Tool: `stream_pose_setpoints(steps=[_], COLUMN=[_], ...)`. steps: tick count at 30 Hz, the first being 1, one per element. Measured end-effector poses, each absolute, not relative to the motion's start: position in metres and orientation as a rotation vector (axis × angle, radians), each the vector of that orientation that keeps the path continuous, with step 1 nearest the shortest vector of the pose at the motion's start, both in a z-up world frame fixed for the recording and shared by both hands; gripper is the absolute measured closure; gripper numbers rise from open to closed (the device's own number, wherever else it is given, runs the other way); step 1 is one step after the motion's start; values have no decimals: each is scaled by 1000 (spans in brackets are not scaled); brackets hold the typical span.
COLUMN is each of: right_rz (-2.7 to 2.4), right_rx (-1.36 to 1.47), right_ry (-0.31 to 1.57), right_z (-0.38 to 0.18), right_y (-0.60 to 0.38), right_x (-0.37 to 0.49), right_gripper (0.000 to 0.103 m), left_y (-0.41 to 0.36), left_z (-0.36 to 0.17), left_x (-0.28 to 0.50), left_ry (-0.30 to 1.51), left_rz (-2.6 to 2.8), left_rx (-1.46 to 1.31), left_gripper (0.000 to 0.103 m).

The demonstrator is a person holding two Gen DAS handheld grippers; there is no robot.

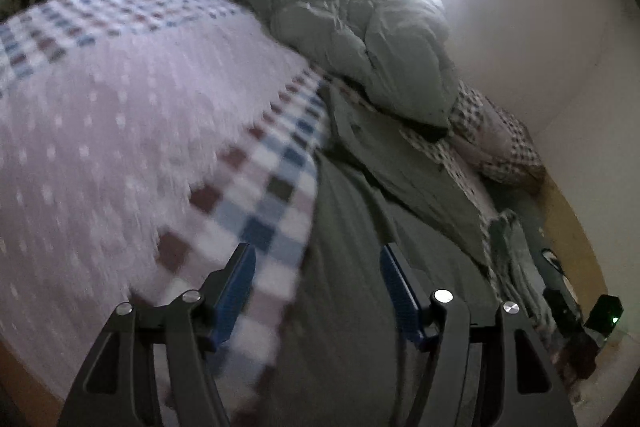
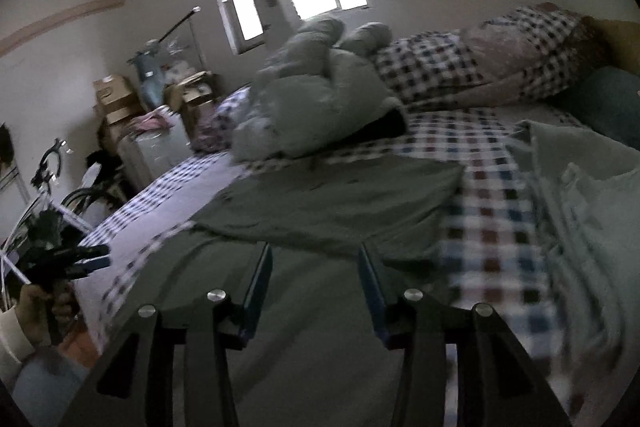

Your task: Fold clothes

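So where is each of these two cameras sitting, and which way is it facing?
Left wrist: behind the left gripper, open, looking across the checked bedspread toward the window.
Right wrist: behind the right gripper, open, over the dark green garment; the person's left hand shows at left.
Shared: garment, pale quilt, window.
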State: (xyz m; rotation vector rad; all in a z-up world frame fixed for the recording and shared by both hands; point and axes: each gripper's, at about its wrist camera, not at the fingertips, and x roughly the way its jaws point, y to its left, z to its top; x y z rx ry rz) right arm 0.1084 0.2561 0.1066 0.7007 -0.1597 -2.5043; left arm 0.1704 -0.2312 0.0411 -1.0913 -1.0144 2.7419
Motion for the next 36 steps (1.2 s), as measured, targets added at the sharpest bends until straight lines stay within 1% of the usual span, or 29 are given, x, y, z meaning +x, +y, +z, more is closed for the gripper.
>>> stream_pose_setpoints(steps=[6, 9, 14, 17, 20, 24, 31, 36], right_rz=[-2442, -2408, -2382, -2367, -2353, -2328, -2260, -2224], right_rx=[712, 737, 726, 718, 722, 746, 741, 725], right_ry=[-77, -48, 55, 107, 149, 192, 356, 455], right_z=[95, 86, 77, 73, 67, 57, 35, 20], right_y=[200, 173, 133, 112, 94, 75, 35, 15], right_x=[165, 189, 218, 228, 237, 243, 268, 281], right_gripper=[49, 48, 46, 45, 43, 42, 42, 42], left_y=[-224, -224, -225, -227, -231, -238, -230, -227], left_z=[14, -3, -17, -29, -34, -48, -59, -68], left_x=[203, 220, 235, 237, 240, 244, 254, 265], left_ry=[-1113, -1126, -1135, -1152, -1208, -1351, -1356, -1435], left_rz=[2713, 2684, 2607, 2555, 2494, 2336, 2297, 2243], left_rx=[-1121, -1181, -1213, -1241, -1231, -1226, -1326, -1350], left_gripper=[34, 34, 34, 34, 34, 34, 34, 34])
